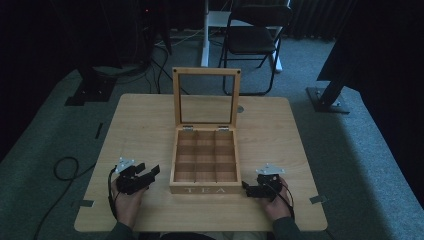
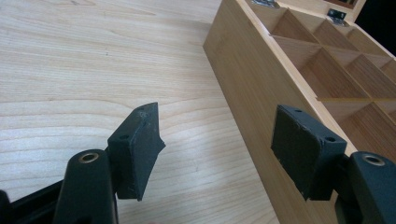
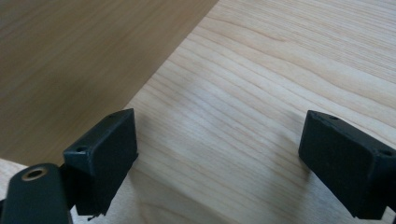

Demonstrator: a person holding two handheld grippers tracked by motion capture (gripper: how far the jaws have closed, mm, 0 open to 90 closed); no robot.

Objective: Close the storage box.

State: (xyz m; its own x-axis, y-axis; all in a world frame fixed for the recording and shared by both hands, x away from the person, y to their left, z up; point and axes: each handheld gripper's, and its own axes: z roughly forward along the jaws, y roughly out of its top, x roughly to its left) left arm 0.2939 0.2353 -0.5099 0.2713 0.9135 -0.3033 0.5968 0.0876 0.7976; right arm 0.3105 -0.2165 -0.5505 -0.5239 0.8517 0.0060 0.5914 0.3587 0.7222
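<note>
Two hands hold hand-held grippers near the table's front edge, one on each side of an open wooden tea box [image 1: 205, 160]. At the front left, the left hand-held gripper [image 1: 150, 173] has its jaws spread wide with nothing between them, angled toward the box's left wall. At the front right, the right hand-held gripper [image 1: 245, 187] is also spread wide and empty, its tip just beside the box's front right corner. On the light wood table [image 1: 270, 130], the box sits centred, its glass-paned lid [image 1: 206, 97] upright at the back, its compartments bare.
</note>
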